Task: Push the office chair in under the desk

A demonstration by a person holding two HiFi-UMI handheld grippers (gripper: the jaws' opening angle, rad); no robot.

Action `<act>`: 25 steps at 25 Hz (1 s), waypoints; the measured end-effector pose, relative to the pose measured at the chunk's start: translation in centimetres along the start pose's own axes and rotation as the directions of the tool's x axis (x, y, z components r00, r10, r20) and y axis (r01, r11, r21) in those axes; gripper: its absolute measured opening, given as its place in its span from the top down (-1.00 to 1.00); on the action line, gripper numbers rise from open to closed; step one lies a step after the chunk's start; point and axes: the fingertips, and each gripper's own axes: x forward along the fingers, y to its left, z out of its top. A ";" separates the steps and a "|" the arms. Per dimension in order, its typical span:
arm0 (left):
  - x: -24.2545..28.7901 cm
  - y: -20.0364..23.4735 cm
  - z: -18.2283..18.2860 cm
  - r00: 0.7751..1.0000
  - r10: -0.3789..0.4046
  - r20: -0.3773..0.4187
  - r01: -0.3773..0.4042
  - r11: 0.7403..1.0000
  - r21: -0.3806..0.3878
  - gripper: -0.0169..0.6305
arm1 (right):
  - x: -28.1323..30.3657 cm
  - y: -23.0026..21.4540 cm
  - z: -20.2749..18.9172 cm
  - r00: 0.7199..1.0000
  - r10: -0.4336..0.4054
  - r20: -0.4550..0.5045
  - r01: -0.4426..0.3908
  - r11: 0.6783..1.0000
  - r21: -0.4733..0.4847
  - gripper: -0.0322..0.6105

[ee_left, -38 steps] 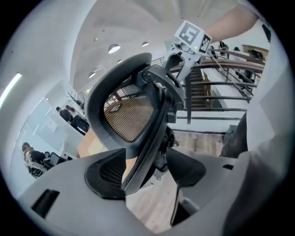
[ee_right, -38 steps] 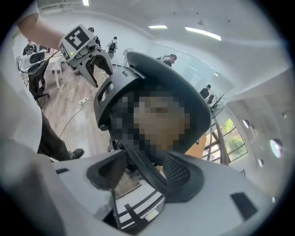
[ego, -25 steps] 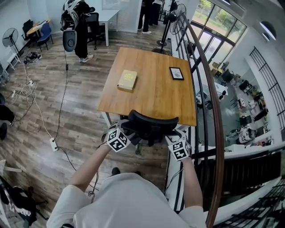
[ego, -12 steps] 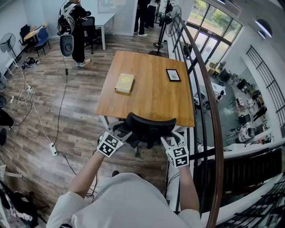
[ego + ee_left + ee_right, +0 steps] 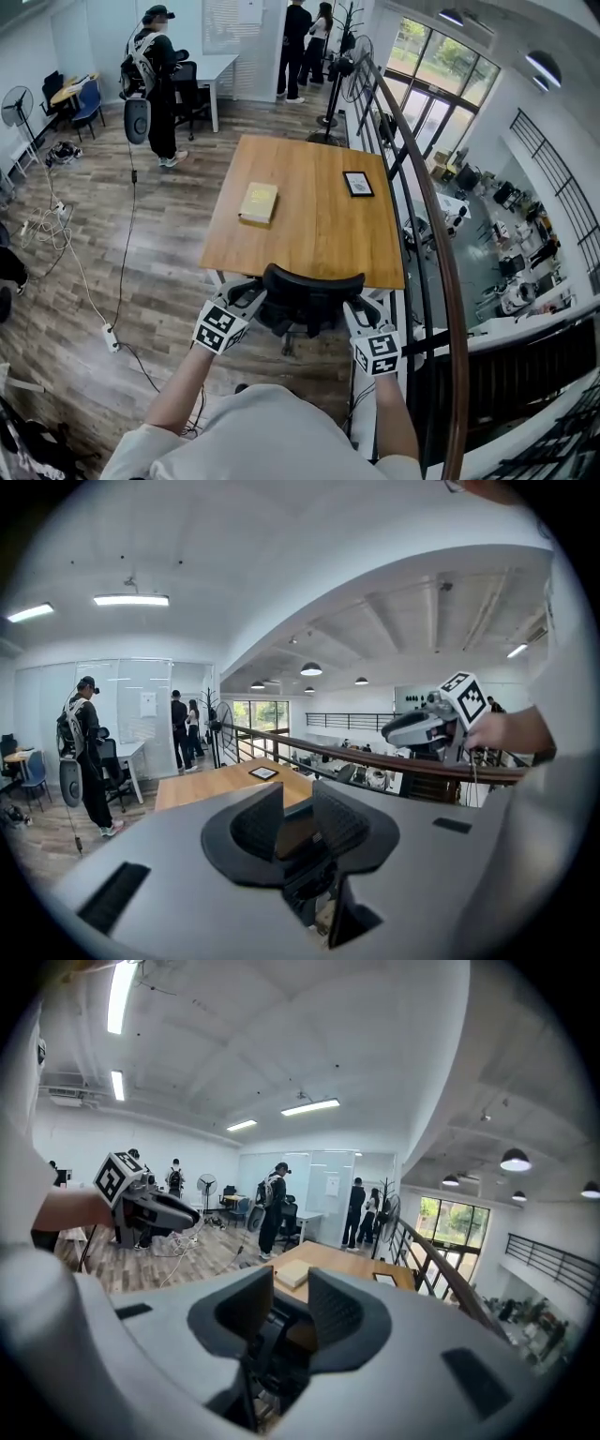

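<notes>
The black office chair (image 5: 309, 295) stands at the near edge of the wooden desk (image 5: 309, 225), its seat tucked under the top and its back against the edge. My left gripper (image 5: 251, 298) is just left of the chair back and my right gripper (image 5: 354, 307) just right of it. I cannot tell whether either touches the back. In the left gripper view my left gripper (image 5: 298, 813) has closing jaws, a narrow gap and nothing pressed between its pads. My right gripper (image 5: 291, 1302) looks the same in its own view, also closing on nothing.
A yellow book (image 5: 259, 202) and a small framed picture (image 5: 358, 184) lie on the desk. A curved railing (image 5: 441, 281) runs close along the right. A cable and power strip (image 5: 111, 337) lie on the floor at left. People (image 5: 155, 75) stand at the back.
Both grippers have drawn back slightly from the sides of the chair back, toward me. Their jaws have narrowed. The chair stays at the desk edge.
</notes>
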 end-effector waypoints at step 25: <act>-0.5 -0.3 2.3 0.996 -0.015 0.093 0.018 0.999 -0.033 0.97 | -1.4 0.4 3.2 0.990 0.005 0.144 -0.014 0.998 0.063 0.89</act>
